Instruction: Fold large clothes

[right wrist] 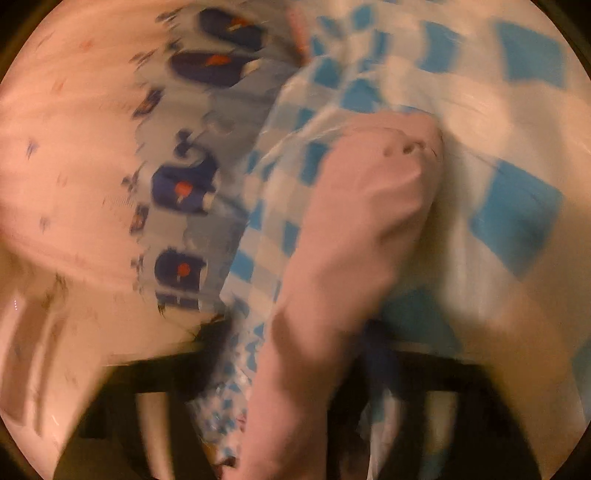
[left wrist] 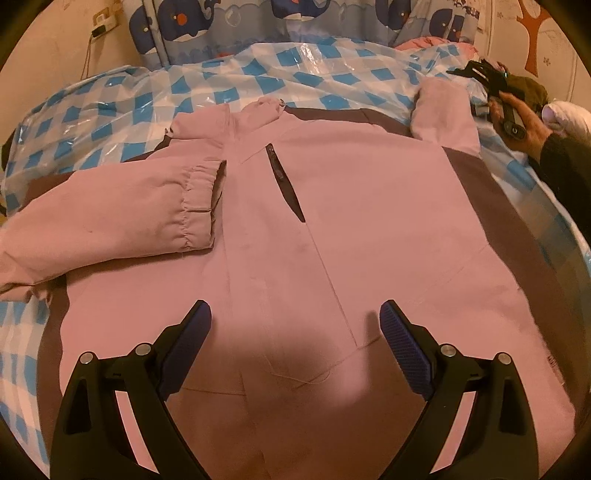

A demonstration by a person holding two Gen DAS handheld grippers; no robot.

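Observation:
A large pink jacket lies flat, front up, on a blue-and-white checked bed cover. Its left sleeve is folded across the chest, cuff near the zipper. Its right sleeve sticks out at the far right. My left gripper is open and empty, hovering over the jacket's lower front. My right gripper shows in the left wrist view, held in a hand beside the right sleeve. In the blurred right wrist view the pink sleeve runs between the dark fingers, which seem shut on it.
A whale-print curtain hangs behind the bed. A wall socket with a cable is at the far left. Dark and white clothes lie at the bed's right edge. A dark lining borders the jacket.

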